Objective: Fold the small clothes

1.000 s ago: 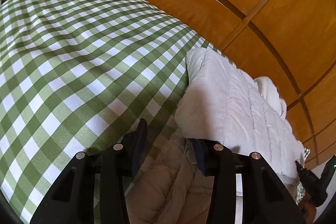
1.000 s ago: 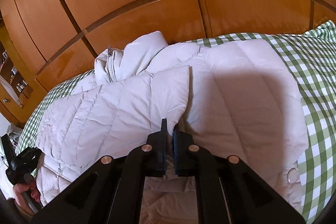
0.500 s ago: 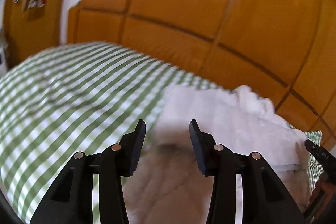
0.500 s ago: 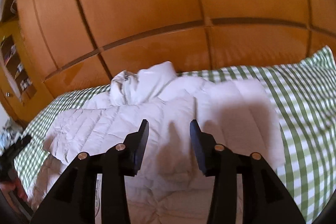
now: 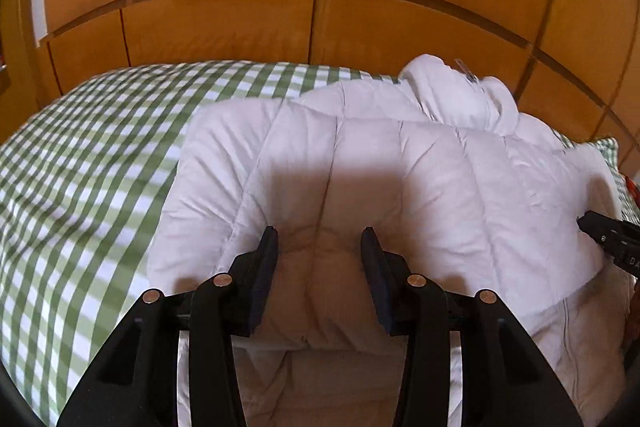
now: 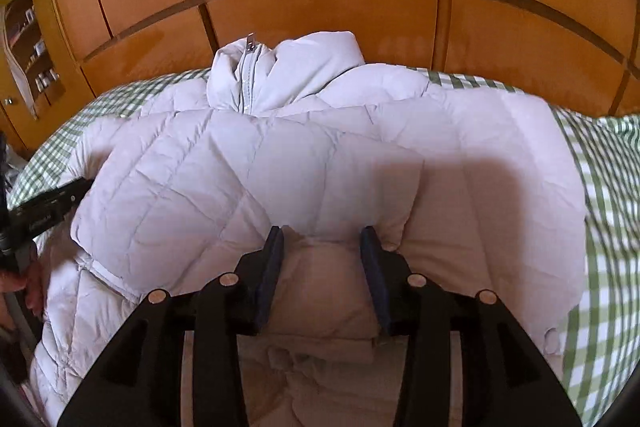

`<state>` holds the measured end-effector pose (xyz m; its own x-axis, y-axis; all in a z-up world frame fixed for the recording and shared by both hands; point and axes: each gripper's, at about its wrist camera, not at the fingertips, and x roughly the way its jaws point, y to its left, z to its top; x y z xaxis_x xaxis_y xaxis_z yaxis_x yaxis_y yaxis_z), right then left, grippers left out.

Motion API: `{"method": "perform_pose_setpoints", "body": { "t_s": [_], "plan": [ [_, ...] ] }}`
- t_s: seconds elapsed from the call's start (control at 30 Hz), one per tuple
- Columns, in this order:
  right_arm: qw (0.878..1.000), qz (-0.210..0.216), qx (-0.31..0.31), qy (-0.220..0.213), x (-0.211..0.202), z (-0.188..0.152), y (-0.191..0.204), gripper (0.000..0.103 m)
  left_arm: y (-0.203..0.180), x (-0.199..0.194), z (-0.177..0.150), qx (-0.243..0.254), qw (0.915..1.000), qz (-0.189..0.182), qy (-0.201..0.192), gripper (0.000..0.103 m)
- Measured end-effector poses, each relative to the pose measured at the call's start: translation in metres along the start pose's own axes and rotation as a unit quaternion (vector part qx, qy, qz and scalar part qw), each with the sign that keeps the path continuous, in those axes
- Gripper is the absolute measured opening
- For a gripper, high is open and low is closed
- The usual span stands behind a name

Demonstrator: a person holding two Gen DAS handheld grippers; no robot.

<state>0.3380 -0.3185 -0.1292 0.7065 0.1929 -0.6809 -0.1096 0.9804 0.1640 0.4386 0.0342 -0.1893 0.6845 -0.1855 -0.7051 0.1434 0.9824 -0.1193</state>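
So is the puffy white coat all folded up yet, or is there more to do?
Partly. The white puffer jacket lies on the green checked cloth with both sleeves folded across its front, so that looks done. Nothing is in hand: the left gripper and right gripper are both open above the near hem. The body is not yet folded in half, and the zipped collar sticks up at the far end.

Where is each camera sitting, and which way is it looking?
Left wrist: on the left gripper, looking along its open fingers at the white puffy jacket and green checked cloth; the right gripper's tip shows at the right edge.
Right wrist: on the right gripper, fingers open, facing the jacket's collar; the left gripper and a hand show at the left edge.
Both share the jacket, cloth and wooden panels.
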Motion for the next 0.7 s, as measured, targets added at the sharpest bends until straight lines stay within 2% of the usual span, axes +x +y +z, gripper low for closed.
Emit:
{"method": "perform_pose_setpoints", "body": {
  "t_s": [0.07, 0.23, 0.37, 0.6, 0.63, 0.7],
  "plan": [
    [1.000, 0.004, 0.009, -0.006, 0.004, 0.000, -0.005, 0.040, 0.005, 0.000, 0.000, -0.012, 0.9999, -0.010, 0.000, 0.042],
    [1.000, 0.006, 0.012, -0.024, 0.014, 0.001, -0.010, 0.040, 0.000, 0.016, 0.002, -0.001, 1.0000, 0.000, 0.009, 0.042],
    [0.999, 0.015, 0.019, -0.025, 0.018, 0.001, -0.013, 0.040, 0.004, 0.032, 0.001, -0.014, 0.9995, -0.012, 0.024, 0.042],
    [0.999, 0.015, 0.015, -0.026, 0.017, 0.000, -0.010, 0.041, 0.001, 0.022, 0.001, -0.010, 0.9997, -0.009, 0.020, 0.043],
    [0.999, 0.020, 0.017, -0.024, 0.016, 0.001, -0.011, 0.044, -0.002, 0.015, 0.001, -0.003, 0.9998, -0.003, 0.021, 0.045],
    [0.999, 0.033, 0.026, -0.020, 0.010, 0.004, -0.014, 0.053, -0.006, -0.006, -0.002, 0.008, 0.9998, -0.006, 0.015, 0.062]
  ]
}}
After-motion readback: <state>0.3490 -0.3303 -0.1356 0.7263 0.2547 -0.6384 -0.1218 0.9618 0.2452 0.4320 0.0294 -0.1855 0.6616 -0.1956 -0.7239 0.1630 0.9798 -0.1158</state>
